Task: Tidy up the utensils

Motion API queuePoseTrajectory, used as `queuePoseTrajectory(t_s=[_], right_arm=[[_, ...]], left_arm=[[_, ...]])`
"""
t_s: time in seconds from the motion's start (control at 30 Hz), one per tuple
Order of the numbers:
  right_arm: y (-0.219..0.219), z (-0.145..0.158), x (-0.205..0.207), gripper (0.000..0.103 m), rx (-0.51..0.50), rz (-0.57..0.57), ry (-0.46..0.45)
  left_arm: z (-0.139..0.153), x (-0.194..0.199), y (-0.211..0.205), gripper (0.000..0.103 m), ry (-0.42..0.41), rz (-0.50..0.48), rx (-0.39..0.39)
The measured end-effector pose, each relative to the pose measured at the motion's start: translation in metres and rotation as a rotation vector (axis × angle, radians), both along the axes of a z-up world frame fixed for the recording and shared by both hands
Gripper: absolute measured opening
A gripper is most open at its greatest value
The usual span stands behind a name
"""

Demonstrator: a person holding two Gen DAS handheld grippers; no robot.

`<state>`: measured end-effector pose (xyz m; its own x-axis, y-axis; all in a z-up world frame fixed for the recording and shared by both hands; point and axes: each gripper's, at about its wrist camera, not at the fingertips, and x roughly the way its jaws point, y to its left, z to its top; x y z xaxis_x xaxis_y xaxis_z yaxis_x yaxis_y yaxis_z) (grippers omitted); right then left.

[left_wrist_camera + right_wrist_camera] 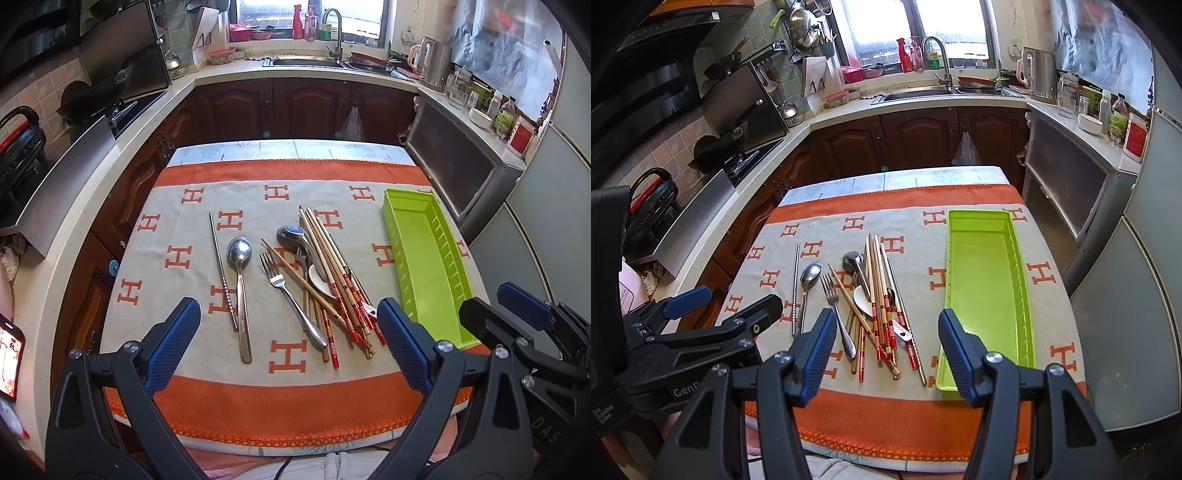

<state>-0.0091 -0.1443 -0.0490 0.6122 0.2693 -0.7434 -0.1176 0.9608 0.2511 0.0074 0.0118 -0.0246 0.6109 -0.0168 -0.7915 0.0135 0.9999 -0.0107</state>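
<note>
Utensils lie loose on the H-patterned cloth (177, 258): a metal chopstick (221, 266), a steel spoon (240, 280), a fork (288, 291), and a crossed heap of wooden chopsticks (332, 266) over a dark steel spoon (295, 236) and a white ceramic spoon (319, 280). An empty lime-green tray (417, 243) stands to their right. My left gripper (288, 302) hovers open above the near end of the spoon and fork. My right gripper (886, 314) is open over the chopstick heap (879, 288), beside the tray (982, 280). Neither holds anything.
The table (849, 184) is ringed by kitchen counters: a stove (738, 158) with pans on the left, a sink (923, 92) at the back, a grey cabinet (1071, 184) and fridge (1126, 314) on the right. A lit phone (7, 362) sits at the far left.
</note>
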Motion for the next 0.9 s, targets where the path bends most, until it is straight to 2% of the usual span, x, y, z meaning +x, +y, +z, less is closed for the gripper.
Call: queuePoseTrajectory(t_s=[0.3,0.33,0.5,0.9], right_arm=[[-0.002,-0.003,0.003,0.057,0.002,0.002,-0.002],[0.002,-0.004,0.004,0.057,0.007,-0.002,-0.033],[0.003,-0.005,0.004,0.057,0.004,-0.004,-0.044],[0.013,-0.01,0.012,0.057,0.006,0.034,-0.014]], left_arm=[[-0.002,-0.002,-0.003,0.095,-0.005,-0.001,0.026],[-0.002,-0.002,-0.003,0.095,-0.004,-0.001,0.026],[-0.005,-0.002,-0.003,0.095,0.0,0.0,0.027],[-0.002,0.004,0.002,0.094,-0.004,-0.004,0.006]])
